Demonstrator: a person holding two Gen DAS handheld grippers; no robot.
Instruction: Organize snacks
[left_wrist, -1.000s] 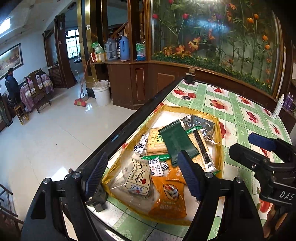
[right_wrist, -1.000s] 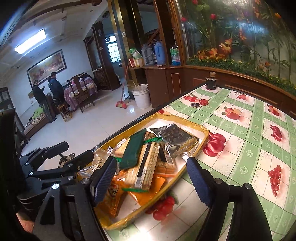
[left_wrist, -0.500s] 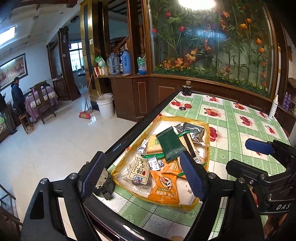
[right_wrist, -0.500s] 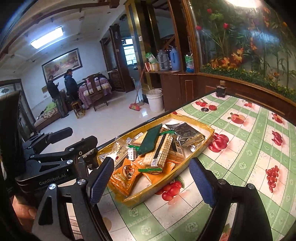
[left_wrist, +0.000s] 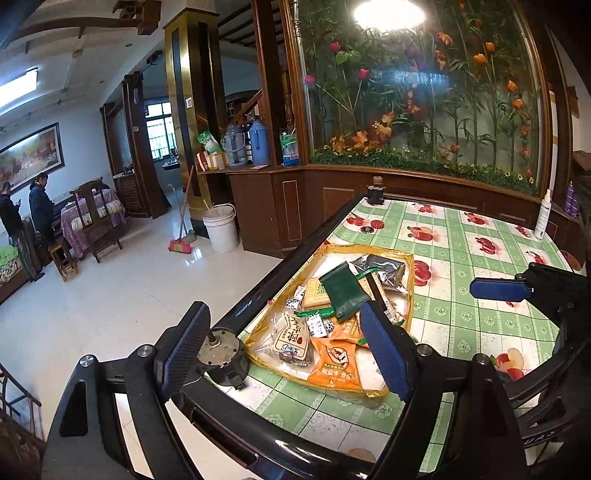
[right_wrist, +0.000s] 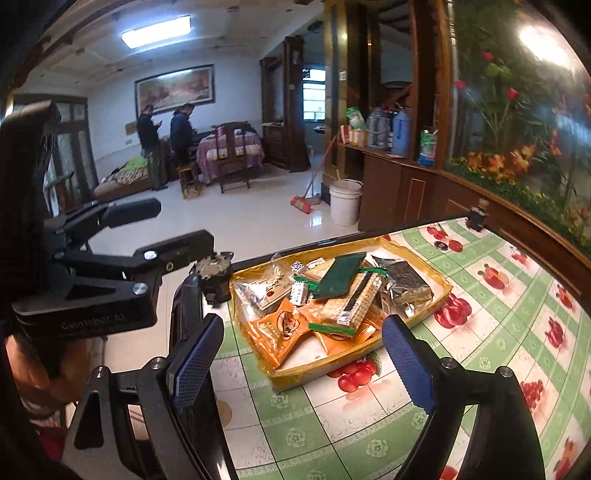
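A yellow tray (left_wrist: 410, 280) (right_wrist: 314, 369) lies near the table's left edge, piled with snack packets. On top is a dark green packet (left_wrist: 343, 291) (right_wrist: 340, 275). Beside it are a silver foil bag (left_wrist: 384, 269) (right_wrist: 406, 280) and a cracker pack (right_wrist: 354, 302). Orange packets (left_wrist: 334, 363) (right_wrist: 277, 332) lie at the near end. My left gripper (left_wrist: 283, 310) hovers open, short of the tray. My right gripper (right_wrist: 303, 319) is also short of the tray; its jaws are opening with nothing between them.
A green checked cloth with fruit prints covers the table (left_wrist: 461, 325), which has a black rim. A round metal fitting (left_wrist: 221, 345) sits at the near left edge. A dark jar (left_wrist: 375, 192) and a white bottle (left_wrist: 542, 218) stand at the far end. Two people stand far off.
Both grippers have drawn back and up from the tray, which now looks smaller and farther. The right view has rolled, and the right jaws have spread wider.
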